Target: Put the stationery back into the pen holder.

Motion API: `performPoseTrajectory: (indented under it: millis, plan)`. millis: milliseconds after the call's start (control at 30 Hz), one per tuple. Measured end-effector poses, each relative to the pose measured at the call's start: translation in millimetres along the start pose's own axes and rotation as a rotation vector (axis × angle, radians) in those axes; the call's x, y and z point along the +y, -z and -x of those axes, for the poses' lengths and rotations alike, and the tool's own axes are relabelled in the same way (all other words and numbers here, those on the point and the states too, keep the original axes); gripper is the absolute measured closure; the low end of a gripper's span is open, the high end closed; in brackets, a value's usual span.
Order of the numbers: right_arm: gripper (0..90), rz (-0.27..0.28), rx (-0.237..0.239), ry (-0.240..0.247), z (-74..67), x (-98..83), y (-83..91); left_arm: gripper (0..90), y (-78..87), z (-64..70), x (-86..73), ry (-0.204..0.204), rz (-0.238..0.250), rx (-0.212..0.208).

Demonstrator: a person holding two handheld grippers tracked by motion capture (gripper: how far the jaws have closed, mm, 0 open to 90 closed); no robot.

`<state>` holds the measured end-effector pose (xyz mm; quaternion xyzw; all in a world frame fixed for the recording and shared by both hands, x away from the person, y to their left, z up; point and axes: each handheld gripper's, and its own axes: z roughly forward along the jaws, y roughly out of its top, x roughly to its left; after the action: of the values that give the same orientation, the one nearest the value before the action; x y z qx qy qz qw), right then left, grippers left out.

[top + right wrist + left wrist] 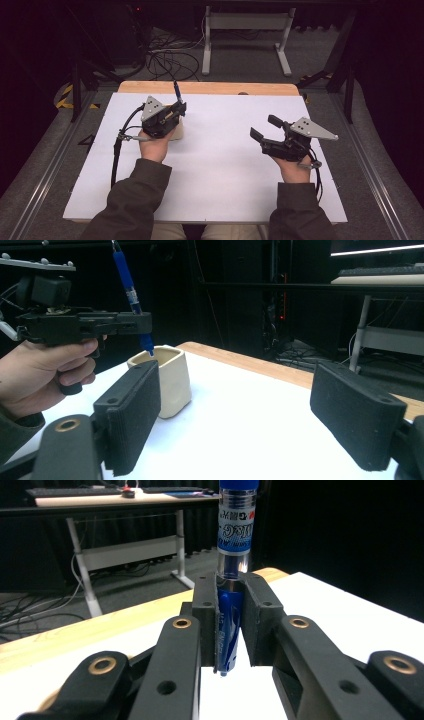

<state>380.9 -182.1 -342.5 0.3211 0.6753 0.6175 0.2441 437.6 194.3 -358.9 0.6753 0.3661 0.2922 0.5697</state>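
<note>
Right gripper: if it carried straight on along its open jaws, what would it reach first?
Probably the cream cup, which stands ahead just off the right gripper's line; depth is unclear. Above the cup the left gripper holds a blue pen.

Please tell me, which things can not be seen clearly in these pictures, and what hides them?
- Cup: in the high view the left tongs and the hand cover most of it; its inside is not visible in the right gripper view.
- Pen: its top is cut off by the upper edge in the left gripper view.
- Pen label: too small and partly hidden by the jaws to read.
</note>
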Motion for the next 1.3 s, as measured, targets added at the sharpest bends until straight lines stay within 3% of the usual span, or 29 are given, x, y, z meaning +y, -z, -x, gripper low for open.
performPoseTrajectory:
  millis: [300,667,1300]
  plan:
    - [21.5,-0.005,-0.005,-0.002,0.4,-0.3,0.2,78.5,2.3,-14.9,-7.4,0.003,-0.023,0.055]
    - [21.8,-0.013,-0.009,-0.002,-0.5,-0.9,-1.3,78.4,2.7,-26.4,-20.0,0.025,-0.054,0.092]
    - [21.8,-0.018,-0.012,-0.004,-0.2,-1.4,-2.1,78.3,-4.3,-30.7,-33.5,0.041,-0.103,0.083]
